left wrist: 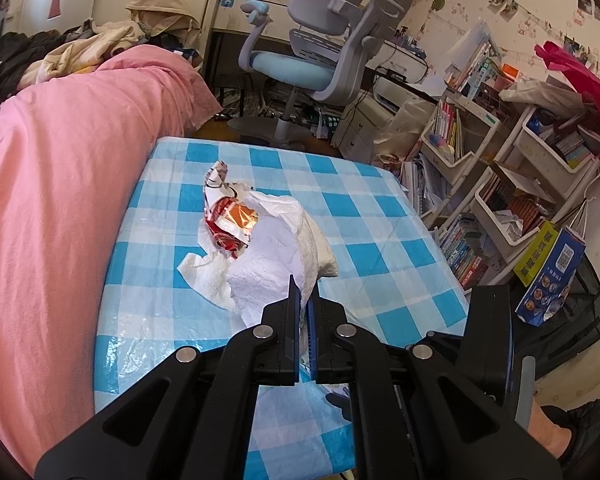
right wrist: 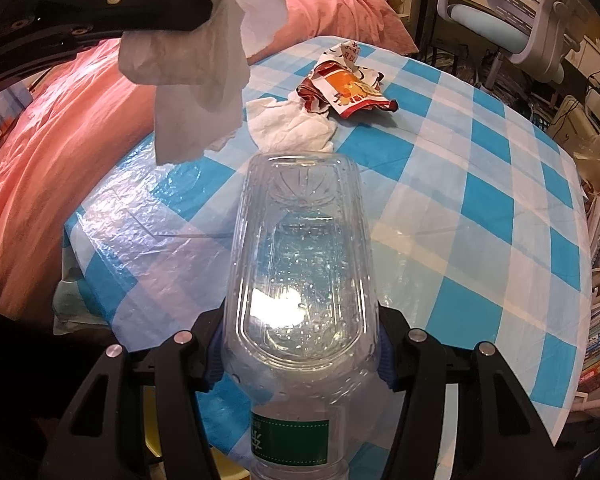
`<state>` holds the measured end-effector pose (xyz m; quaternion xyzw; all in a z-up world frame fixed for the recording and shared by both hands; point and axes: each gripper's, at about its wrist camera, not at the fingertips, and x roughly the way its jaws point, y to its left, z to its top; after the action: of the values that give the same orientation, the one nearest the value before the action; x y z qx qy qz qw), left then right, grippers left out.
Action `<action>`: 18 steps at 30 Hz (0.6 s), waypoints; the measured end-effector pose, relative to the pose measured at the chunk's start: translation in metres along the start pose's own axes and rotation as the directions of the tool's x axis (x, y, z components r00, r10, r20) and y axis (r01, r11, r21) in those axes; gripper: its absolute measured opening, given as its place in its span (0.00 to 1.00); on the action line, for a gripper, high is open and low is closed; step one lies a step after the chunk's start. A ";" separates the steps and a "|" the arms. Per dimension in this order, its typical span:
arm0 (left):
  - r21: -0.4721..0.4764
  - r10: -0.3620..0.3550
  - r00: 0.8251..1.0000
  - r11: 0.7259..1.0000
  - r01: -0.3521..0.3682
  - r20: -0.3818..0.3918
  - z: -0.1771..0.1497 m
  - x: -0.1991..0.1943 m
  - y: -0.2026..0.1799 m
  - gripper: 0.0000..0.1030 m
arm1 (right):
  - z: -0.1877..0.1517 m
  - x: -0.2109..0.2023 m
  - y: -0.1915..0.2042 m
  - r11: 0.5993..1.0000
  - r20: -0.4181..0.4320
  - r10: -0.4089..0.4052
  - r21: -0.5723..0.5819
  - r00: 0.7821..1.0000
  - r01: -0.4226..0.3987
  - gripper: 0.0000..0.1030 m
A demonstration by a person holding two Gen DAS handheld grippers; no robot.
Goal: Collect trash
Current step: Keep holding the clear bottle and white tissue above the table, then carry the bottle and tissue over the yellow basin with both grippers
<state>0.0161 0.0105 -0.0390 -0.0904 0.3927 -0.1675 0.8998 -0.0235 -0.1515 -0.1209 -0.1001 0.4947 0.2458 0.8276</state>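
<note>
My left gripper (left wrist: 304, 292) is shut on a crumpled white tissue (left wrist: 276, 256), which hangs from it above the checked table. The right wrist view shows that gripper (right wrist: 206, 10) at the upper left with the tissue (right wrist: 204, 64) drooping below it. My right gripper (right wrist: 300, 360) is shut on a clear plastic bottle (right wrist: 300, 272) with a green label, its base pointing away from the camera. A red, white and orange snack wrapper (right wrist: 348, 88) (left wrist: 228, 220) lies on the table. Touching it is a second white tissue (right wrist: 292, 126) (left wrist: 198, 270).
A blue-and-white checked cloth covers the table (right wrist: 480, 200) (left wrist: 380, 240). A bed with a pink cover (left wrist: 60, 200) runs along its left side. A grey-blue desk chair (left wrist: 324, 40) stands beyond it, and crowded bookshelves (left wrist: 500, 184) line the right. A yellow object (right wrist: 224, 468) shows below the near edge.
</note>
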 end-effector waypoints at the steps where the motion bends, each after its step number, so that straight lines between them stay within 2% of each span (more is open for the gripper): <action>1: -0.008 0.000 1.000 1.000 0.000 0.005 0.002 -0.002 0.003 0.04 | 0.000 -0.001 0.000 1.000 0.002 0.009 0.008 1.000 -0.009 0.55; 6: -0.089 0.009 0.999 0.996 -0.006 0.041 0.013 -0.014 0.029 0.04 | 0.001 -0.009 -0.001 0.996 0.029 0.071 0.043 0.997 -0.072 0.55; 12: -0.146 0.008 0.998 0.989 0.002 0.067 0.017 -0.022 0.048 0.04 | 0.002 -0.020 0.009 0.984 0.070 0.170 0.032 0.983 -0.173 0.55; 18: -0.173 -0.008 0.997 0.985 0.022 0.078 0.018 -0.025 0.057 0.04 | 0.000 -0.030 0.039 0.954 0.106 0.297 -0.071 0.949 -0.291 0.55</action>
<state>0.0261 0.0738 -0.0269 -0.1779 0.3701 -0.1357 0.9016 -0.0547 -0.1273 -0.0914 -0.0336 0.4485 0.3852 0.8058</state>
